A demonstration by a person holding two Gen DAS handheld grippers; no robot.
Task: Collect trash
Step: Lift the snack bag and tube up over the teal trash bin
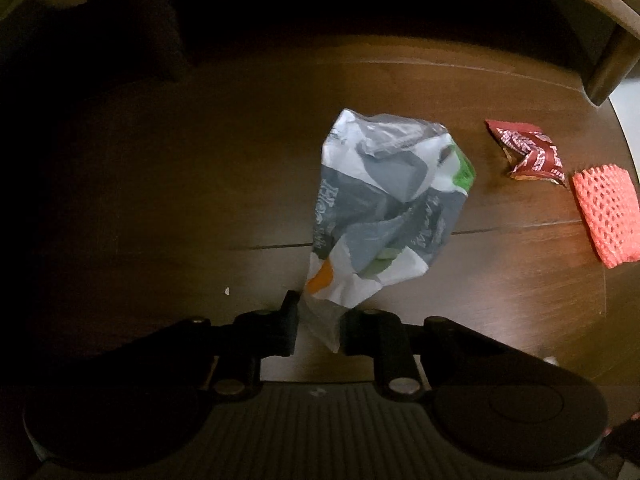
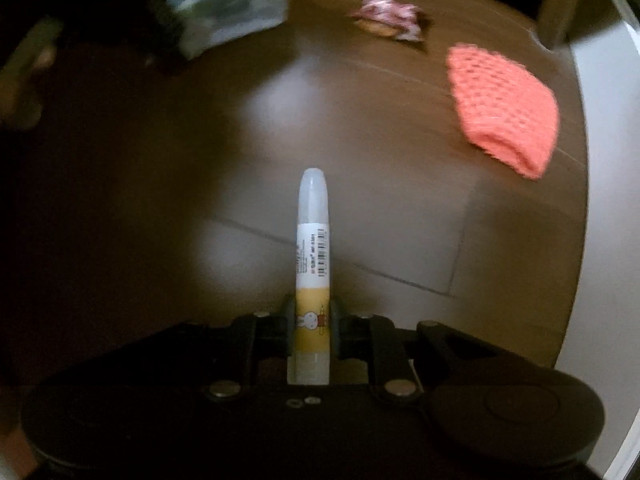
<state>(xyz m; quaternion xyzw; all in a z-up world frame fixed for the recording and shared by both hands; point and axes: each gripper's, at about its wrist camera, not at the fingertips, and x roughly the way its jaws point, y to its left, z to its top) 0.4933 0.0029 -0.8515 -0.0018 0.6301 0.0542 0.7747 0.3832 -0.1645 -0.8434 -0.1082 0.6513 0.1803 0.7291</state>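
Note:
A crumpled grey, white and green plastic wrapper [image 1: 384,200] hangs over the dark wooden table [image 1: 200,184], its lower corner pinched by my left gripper [image 1: 318,326], which is shut on it. In the right wrist view my right gripper [image 2: 313,330] is shut on a white and yellow glue stick [image 2: 313,248] that points away along the fingers. That same view shows the crumpled wrapper [image 2: 228,12] at the top left, blurred.
A red snack wrapper [image 1: 528,152] and a pink foam net sleeve [image 1: 606,214] lie on the table to the right. Both also show in the right wrist view, the red wrapper [image 2: 390,16] and the foam net [image 2: 504,108]. The table's rounded edge [image 2: 576,200] runs down the right.

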